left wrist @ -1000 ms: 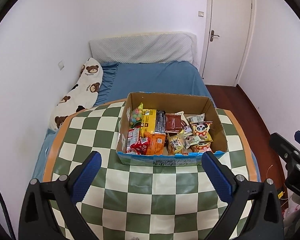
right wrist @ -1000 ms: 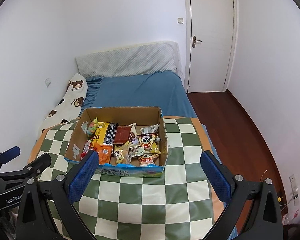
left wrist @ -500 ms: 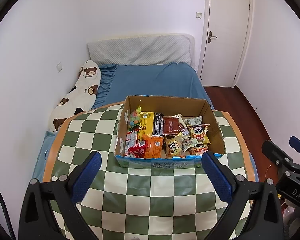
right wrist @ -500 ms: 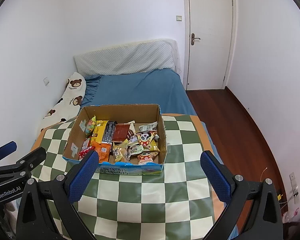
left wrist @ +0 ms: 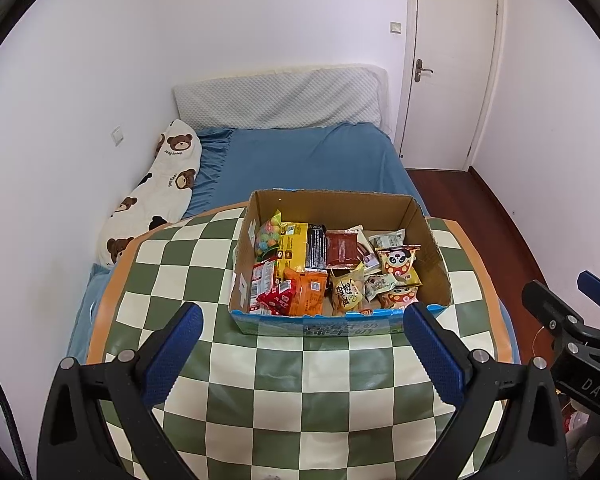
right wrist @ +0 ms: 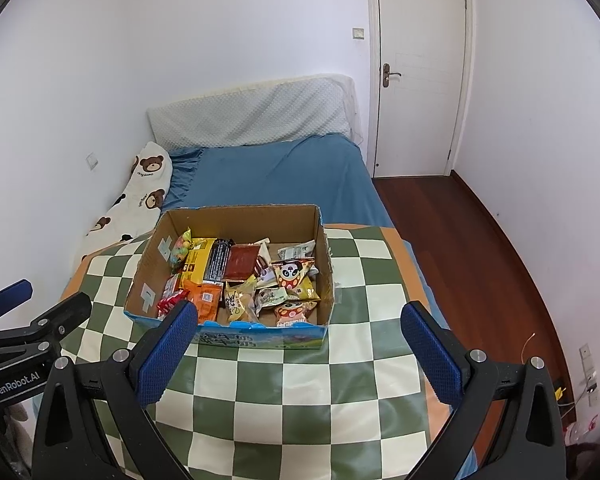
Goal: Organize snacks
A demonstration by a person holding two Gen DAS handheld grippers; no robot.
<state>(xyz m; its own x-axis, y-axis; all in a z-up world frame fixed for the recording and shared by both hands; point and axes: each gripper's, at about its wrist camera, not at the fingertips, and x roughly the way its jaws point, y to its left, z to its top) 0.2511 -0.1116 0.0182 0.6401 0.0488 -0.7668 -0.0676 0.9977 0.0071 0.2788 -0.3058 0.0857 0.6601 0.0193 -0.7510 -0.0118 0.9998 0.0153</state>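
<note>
Snacks [left wrist: 332, 268] all packed in box [left wrist: 432, 256] at far middle of checkered bench [left wrist: 284, 384]; none loose outside. Left gripper [left wrist: 302, 354] and right gripper [right wrist: 300, 354] hovering near, fingers [right wrist: 168, 354] wide apart, empty. Fits either pre-sorting or finished stage; no call possible.

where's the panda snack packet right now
In the left wrist view the panda snack packet lies in the right half of the cardboard box, right of the dark red packet and behind a yellow packet.
</note>
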